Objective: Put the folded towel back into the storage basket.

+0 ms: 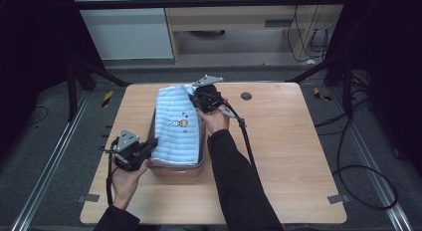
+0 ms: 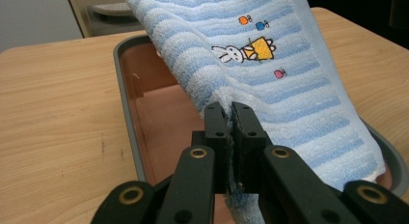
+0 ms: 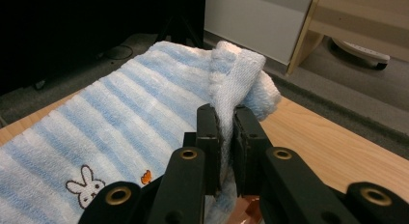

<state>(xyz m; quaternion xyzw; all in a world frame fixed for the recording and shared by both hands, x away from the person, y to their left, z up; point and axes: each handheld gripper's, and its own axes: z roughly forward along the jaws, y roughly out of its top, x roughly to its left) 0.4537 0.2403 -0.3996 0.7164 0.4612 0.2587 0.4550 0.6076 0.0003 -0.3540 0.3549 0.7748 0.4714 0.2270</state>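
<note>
High view has the towel (image 1: 176,129) stretched over the tray (image 1: 175,169) on the counter (image 1: 288,156), left tool (image 1: 149,144) pinching its near corner, right tool (image 1: 198,99) clamped on the far one. Thin bites, so a tug could slip either.

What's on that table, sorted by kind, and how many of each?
Towels: 1, blue-striped towel
Trays: 1, tray under the towel
Grippers: 2, left gripper and right gripper, each clamped on a towel edge
Total: 4
</note>
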